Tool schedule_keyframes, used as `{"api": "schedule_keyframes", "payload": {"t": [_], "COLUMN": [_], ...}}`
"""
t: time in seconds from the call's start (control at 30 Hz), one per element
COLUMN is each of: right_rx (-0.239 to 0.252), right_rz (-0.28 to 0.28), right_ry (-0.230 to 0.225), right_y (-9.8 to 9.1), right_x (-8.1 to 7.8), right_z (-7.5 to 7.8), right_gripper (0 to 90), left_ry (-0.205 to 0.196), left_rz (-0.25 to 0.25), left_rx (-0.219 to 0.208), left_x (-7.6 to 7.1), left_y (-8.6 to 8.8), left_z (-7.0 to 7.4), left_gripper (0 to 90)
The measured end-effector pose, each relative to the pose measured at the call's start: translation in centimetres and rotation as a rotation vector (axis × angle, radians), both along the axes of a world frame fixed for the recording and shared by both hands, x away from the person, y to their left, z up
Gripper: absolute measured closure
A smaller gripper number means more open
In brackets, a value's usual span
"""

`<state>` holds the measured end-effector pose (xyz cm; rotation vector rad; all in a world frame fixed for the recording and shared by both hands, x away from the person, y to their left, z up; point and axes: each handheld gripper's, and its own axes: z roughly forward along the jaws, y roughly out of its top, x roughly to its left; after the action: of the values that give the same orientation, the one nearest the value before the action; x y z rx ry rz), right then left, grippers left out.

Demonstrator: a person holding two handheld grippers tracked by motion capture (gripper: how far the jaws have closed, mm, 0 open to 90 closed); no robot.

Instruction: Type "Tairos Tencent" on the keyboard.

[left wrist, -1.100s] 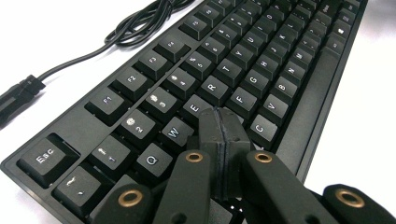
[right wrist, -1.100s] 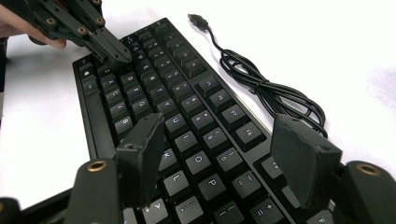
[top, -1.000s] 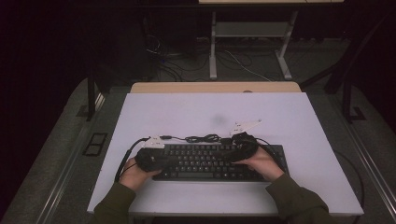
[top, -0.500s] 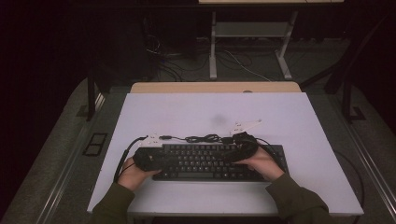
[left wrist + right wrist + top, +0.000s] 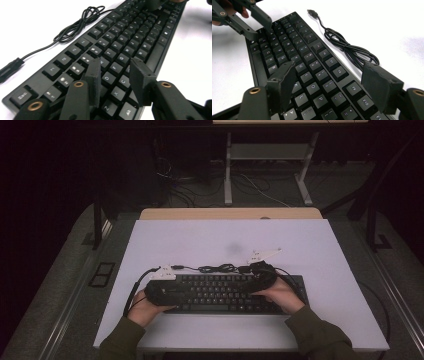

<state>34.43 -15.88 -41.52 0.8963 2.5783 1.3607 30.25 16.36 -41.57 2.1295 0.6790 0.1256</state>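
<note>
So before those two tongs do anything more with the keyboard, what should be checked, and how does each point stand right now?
1. Keyboard lies flat on the table: ok.
2. Left tongs hang above the keys, jaws just been opening, nothing between them: ok.
3. Right tongs open over the keys at the other end: ok.
4. Cable lies bundled beside the keyboard's far edge, apart from both tongs: ok.
5. Whether any jaw tip touches a key: cannot tell.
</note>
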Motion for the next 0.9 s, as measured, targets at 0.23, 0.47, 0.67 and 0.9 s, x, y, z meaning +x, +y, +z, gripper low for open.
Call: {"api": "schedule_keyframes", "payload": {"t": [0.23,0.47,0.67,0.9], "right_rx": [-0.001,-0.002,-0.004,-0.003], "right_rz": [0.0,-0.002,0.001,-0.002], "right_ry": [0.0,0.0,0.0,-0.001], "right_y": [0.0,0.0,0.0,0.0], "right_x": [0.0,0.0,0.0,0.0], "right_z": [0.0,0.0,0.0,0.0], "right_gripper": [27.1,27.1,27.1,27.1], "left_ry": [0.028,0.049,0.063,0.069], "left_rz": [-0.055,-0.094,-0.132,-0.169], "left_rx": [-0.008,-0.01,0.006,0.038], "left_x": [-0.2,-0.4,-0.6,-0.7], "left_y": [-0.6,-1.0,-1.7,-2.5], "left_z": [0.0,-0.3,-0.6,-1.1], "left_gripper": [84.3,89.4,89.5,89.5]}}
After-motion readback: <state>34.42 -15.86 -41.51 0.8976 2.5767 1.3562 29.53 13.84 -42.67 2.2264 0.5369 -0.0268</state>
